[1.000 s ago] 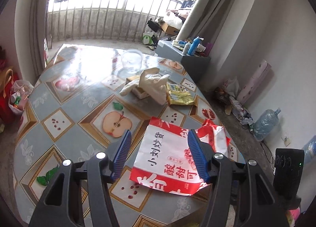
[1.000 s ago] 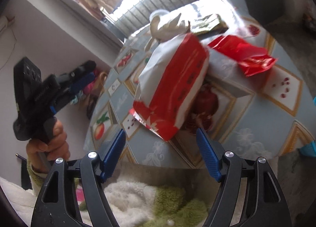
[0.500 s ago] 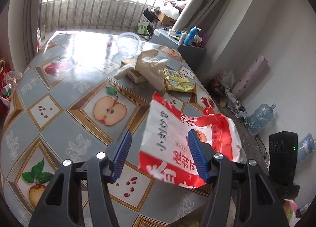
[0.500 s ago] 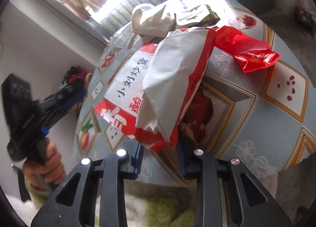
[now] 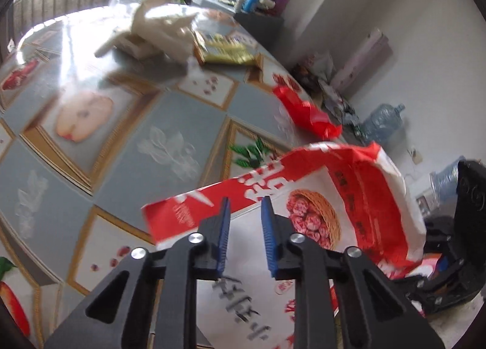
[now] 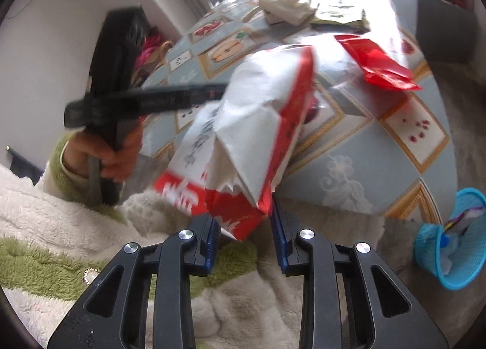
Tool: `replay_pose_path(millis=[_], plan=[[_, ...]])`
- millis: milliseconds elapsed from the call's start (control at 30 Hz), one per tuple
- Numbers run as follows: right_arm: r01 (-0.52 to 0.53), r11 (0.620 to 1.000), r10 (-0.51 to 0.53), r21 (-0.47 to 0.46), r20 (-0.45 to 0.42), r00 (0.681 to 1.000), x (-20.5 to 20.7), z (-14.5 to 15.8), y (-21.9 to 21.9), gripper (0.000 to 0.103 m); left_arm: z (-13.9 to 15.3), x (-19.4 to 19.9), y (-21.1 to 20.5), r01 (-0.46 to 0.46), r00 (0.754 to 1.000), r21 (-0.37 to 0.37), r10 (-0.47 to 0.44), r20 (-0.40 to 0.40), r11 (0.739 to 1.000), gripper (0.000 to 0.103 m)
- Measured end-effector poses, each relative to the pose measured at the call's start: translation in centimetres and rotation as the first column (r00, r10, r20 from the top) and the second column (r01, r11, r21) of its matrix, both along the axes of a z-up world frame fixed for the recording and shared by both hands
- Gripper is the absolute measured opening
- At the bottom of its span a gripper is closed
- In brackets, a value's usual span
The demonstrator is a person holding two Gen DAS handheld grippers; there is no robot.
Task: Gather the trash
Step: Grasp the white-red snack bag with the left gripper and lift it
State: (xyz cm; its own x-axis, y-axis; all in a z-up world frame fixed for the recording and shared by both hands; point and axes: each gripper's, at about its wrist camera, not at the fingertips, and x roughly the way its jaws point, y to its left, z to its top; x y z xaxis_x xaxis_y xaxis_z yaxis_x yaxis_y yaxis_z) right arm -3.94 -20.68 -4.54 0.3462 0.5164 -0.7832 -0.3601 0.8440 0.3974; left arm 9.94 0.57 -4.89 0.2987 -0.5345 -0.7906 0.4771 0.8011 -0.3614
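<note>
Right wrist view: the right gripper [image 6: 244, 236] was seen narrowed onto the bottom corner of the red-and-white snack bag [image 6: 255, 124], its 2 blue pads pressed against the crumpled paper, so the bag was held up off the table [image 6: 349, 148], above its near edge. The left gripper [image 6: 212, 93] was reached in from the left at the bag's upper side, carried by the person's left hand [image 6: 112, 154] in a green-cuffed fleece sleeve [image 6: 60, 166]; blur hid its tips there.

In the left wrist view, the left gripper [image 5: 245, 238] was shown with its jaws closing, a narrow gap left between the 2 pads, and the bag's printed face [image 5: 303, 215] lay behind and between them. Whether the pads had yet pinched the paper could not be told. The right gripper's black body [image 5: 449, 264] was seen at the bag's far right edge.

Farther out on the fruit-patterned table, a crumpled red wrapper [image 6: 379, 66] lay just beyond the bag, with a yellow-green packet [image 6: 340, 19] and a heap of white paper [image 6: 285, 4] near the far side. A blue mesh bin [image 6: 449, 242] stood on the floor at the right.
</note>
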Motion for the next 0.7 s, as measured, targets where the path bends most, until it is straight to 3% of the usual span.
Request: replay_pose_path(millis=[67,167,233,333,600,700], plan=[[0.067,0.998,-0.067,0.008,-0.003,0.998,-0.1,-0.1,-0.9,0.029,-0.7,-0.4,-0.5,0.011,1.0,0.013,-0.01,-0.027,1.0,0.017],[0.191,0.977,-0.192,0.094,0.002,0.981,-1.4,-0.3,-4.1,0.026,-0.8,-0.9,-0.9,0.016,0.999,0.016,-0.016,-0.03,1.0,0.017],[0.275,0.951,-0.277,0.144,-0.001,0.961,-1.9,-0.4,-5.8,0.025,-0.9,-1.1,-1.2,0.027,0.999,0.011,-0.026,-0.043,1.0,0.017],[0.376,0.915,-0.377,0.149,-0.024,0.926,-2.3,-1.4,-7.1,0.025,-0.9,-1.6,-1.9,0.048,0.998,0.008,-0.047,-0.051,0.999,0.016],[0.407,0.9,-0.408,0.156,-0.024,0.913,-2.7,-2.9,-6.1,0.028,-0.9,-1.8,-2.3,0.047,0.998,0.01,-0.046,-0.051,0.999,0.016],[0.436,0.883,-0.436,0.175,-0.043,0.899,-2.7,-3.6,-6.9,0.017,-0.9,-1.9,-2.5,0.045,0.998,0.02,-0.044,-0.05,0.999,0.016]])
